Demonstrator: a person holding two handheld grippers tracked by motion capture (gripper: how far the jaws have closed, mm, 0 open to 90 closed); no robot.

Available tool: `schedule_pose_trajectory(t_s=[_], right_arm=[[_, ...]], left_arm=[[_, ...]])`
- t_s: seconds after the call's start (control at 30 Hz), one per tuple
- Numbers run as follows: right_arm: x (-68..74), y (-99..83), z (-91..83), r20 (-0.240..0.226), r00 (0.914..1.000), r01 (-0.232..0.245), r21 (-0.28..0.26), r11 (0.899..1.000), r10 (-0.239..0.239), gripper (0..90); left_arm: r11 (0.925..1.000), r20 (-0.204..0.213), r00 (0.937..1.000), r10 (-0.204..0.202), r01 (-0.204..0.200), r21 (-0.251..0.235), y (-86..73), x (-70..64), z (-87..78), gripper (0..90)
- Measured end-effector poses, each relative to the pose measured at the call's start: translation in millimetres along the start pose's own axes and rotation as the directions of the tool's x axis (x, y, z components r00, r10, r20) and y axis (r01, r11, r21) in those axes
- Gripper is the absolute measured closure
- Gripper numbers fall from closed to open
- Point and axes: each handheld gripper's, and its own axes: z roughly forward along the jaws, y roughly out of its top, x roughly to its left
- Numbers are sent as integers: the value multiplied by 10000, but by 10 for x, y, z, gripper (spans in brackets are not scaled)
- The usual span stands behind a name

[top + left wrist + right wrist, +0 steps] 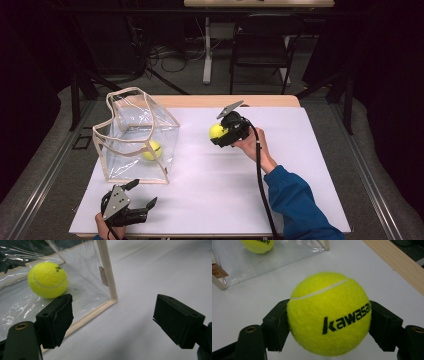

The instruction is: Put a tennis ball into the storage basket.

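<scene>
My right gripper [220, 135] is shut on a yellow tennis ball [216, 131] above the middle of the white table top; in the right gripper view the ball [329, 313], printed "kawasa", sits squeezed between both black jaws. A clear plastic bag with beige trim [135, 137] stands at the left, open at the top, and holds a second tennis ball [152, 150]. My left gripper [142, 195] stands open at the front left, just before the bag's near corner [113, 300], nothing between its jaws. The bagged ball [48, 280] shows through the clear wall.
The white board [210, 185] covers a wooden table whose edge [225, 101] shows at the back. A dark chair [262, 45] and a white table leg [207, 50] stand beyond. A blue sleeve [295, 200] crosses the right front.
</scene>
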Motion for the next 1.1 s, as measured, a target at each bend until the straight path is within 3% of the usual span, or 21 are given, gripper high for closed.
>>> schedule_pose_trajectory(t_s=[1.1], right_arm=[[124, 161, -115, -172, 9995, 234, -733, 9970, -248, 257]], left_arm=[[10000, -19, 10000, 1, -1, 0, 0, 0, 1, 161]])
